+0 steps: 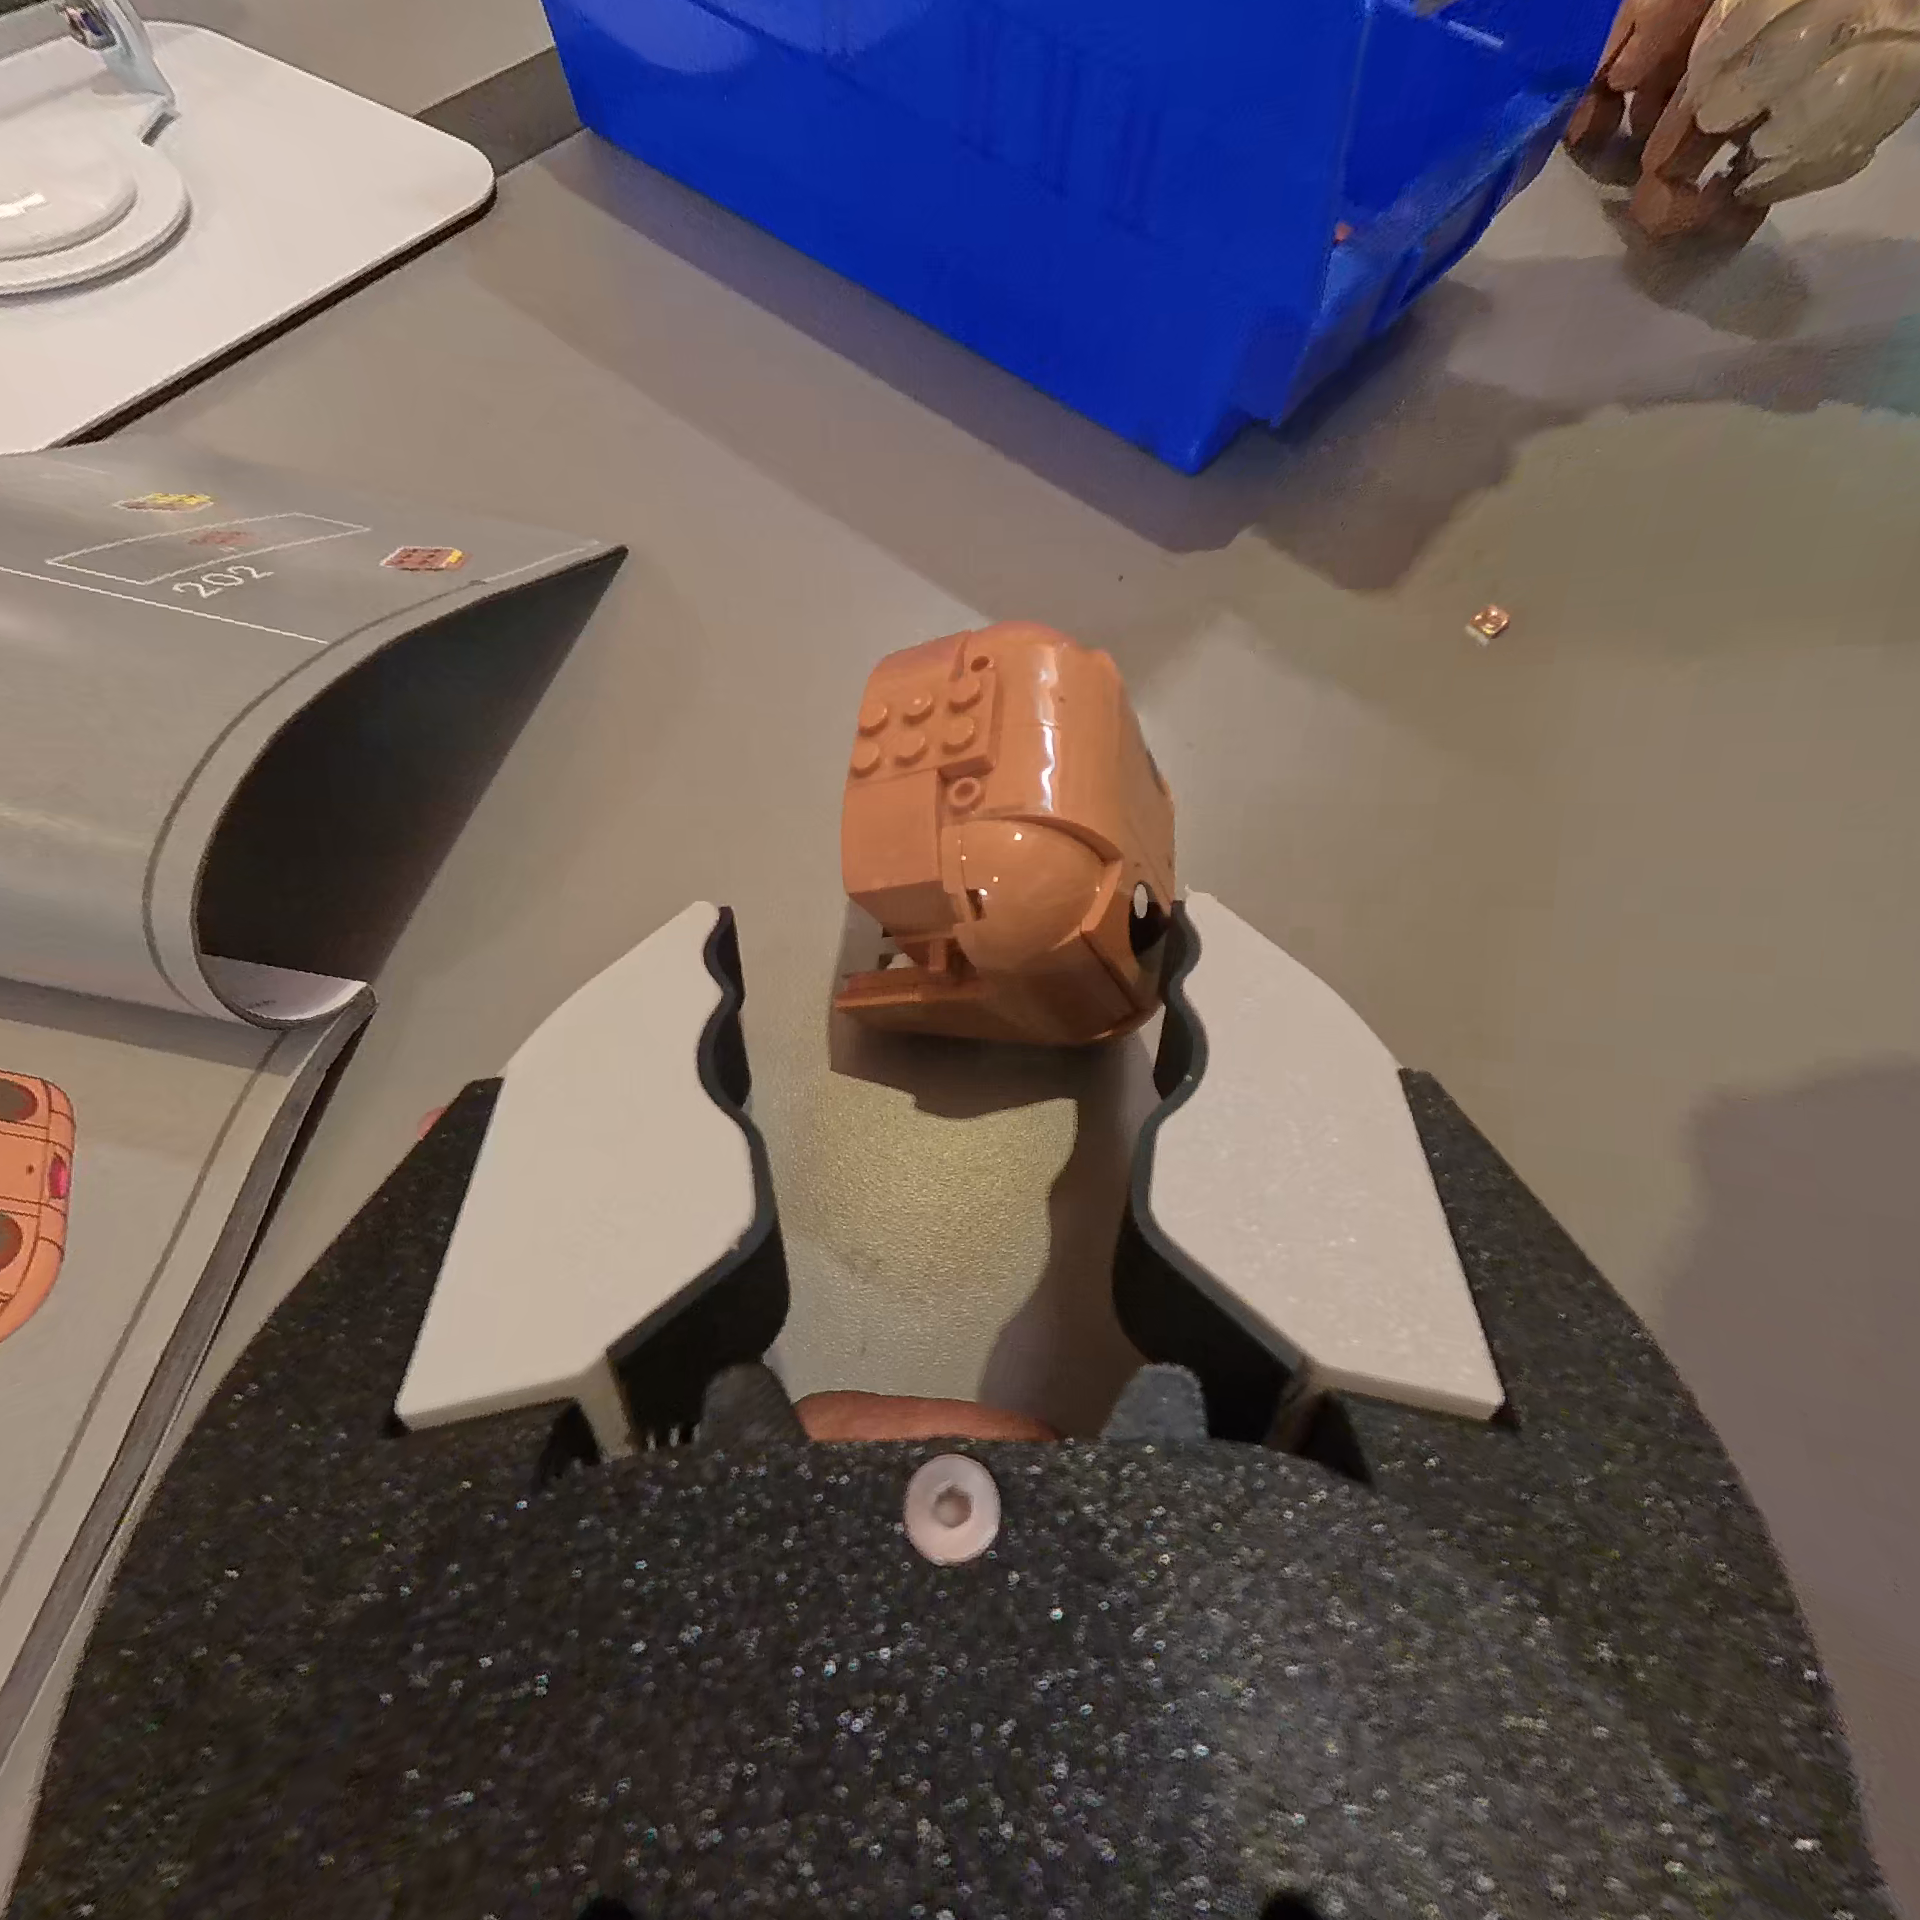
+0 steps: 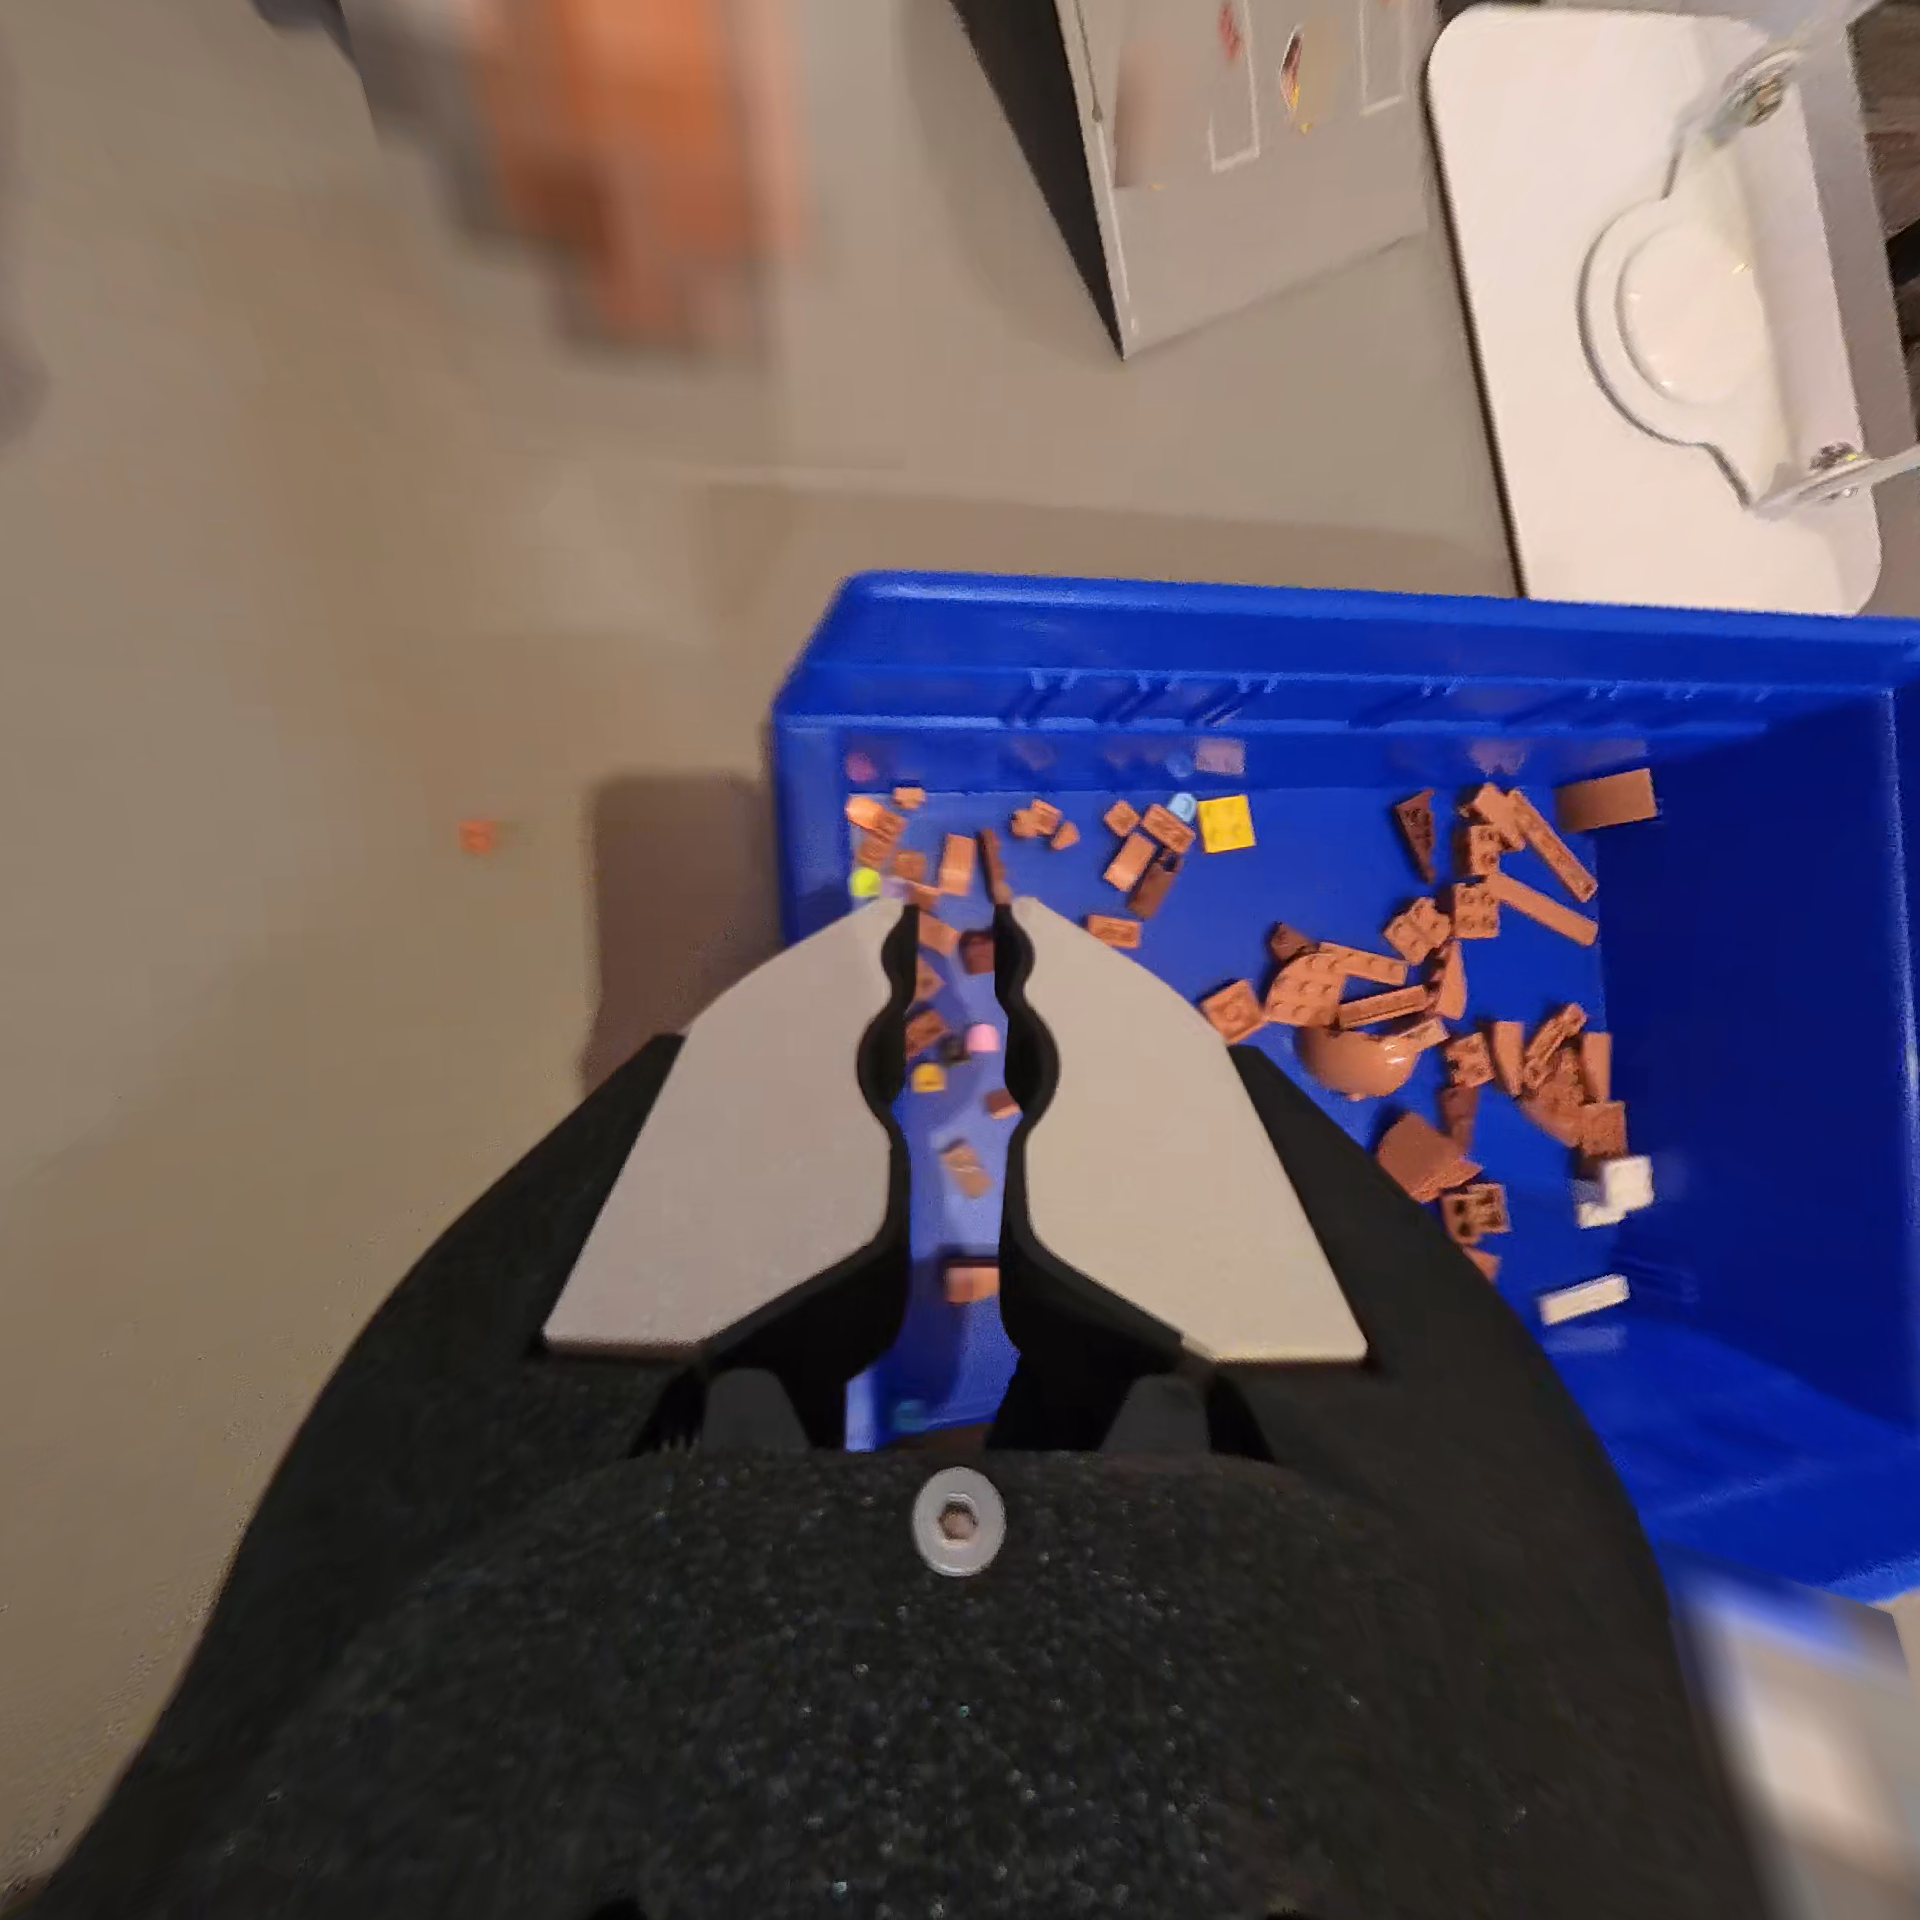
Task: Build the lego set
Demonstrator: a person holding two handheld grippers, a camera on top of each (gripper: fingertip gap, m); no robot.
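Observation:
An orange-brown lego assembly (image 1: pixel 1003 831) with rounded sides and a studded top lies on the grey table. My left gripper (image 1: pixel 956 914) is open right in front of it; its right fingertip (image 1: pixel 1195 935) is at the assembly's right side and the left fingertip stands clear. My right gripper (image 2: pixel 953 909) hovers over the left part of a blue bin (image 2: pixel 1247 634), which holds several loose, mostly orange-brown bricks (image 2: pixel 1455 987). Its jaws are close together with a narrow gap, and I see nothing held between them. The right wrist view is motion-blurred.
An open instruction booklet (image 1: pixel 260 748) lies left of the assembly and shows in the right wrist view (image 2: pixel 1247 156). A white pad with a clear stand (image 1: pixel 291 208) sits behind it. The blue bin (image 1: pixel 1039 208) stands behind the assembly. A small loose brick (image 1: pixel 1488 621) lies at right. A brown built model (image 1: pixel 1714 114) stands far right. Some 25 centimeters of space lies between my two pairs of fingers.

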